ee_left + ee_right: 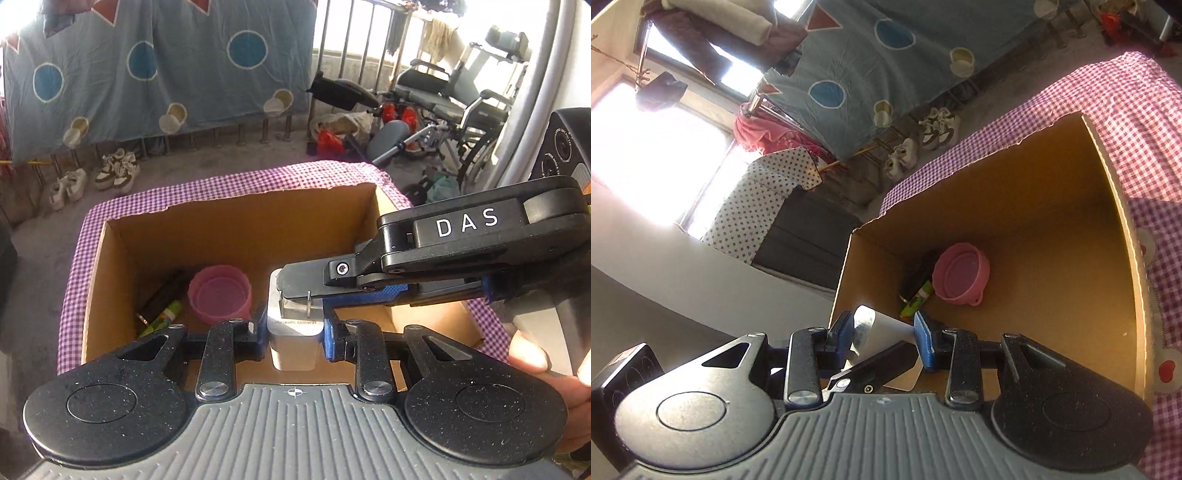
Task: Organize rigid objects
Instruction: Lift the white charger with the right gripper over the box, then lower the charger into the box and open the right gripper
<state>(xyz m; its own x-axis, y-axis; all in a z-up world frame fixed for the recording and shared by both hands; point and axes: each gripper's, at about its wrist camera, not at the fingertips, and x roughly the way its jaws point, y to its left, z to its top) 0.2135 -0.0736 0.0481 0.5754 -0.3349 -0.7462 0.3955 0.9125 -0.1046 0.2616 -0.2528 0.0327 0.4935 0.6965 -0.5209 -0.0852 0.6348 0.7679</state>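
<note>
We are partway through, by our reading: a pink bowl and a dark flat item with a green tube beside it already lie on the floor of the cardboard box, while a small silver-white box is held above the box's near edge and has not yet been set down. Whatever remains outside the cardboard box is out of view, so we cannot say how much is left.

The left gripper has its blue pads on either side of the silver box, pinching it, as far as we can tell. The right gripper reaches in from the side, and its pads stand apart around the same box (whether they press on it we cannot tell).

The silver box looks hard and smooth, with a shiny face carrying small printed lettering, too blurred to read surely. The cardboard box sits on a purple checked cloth
</note>
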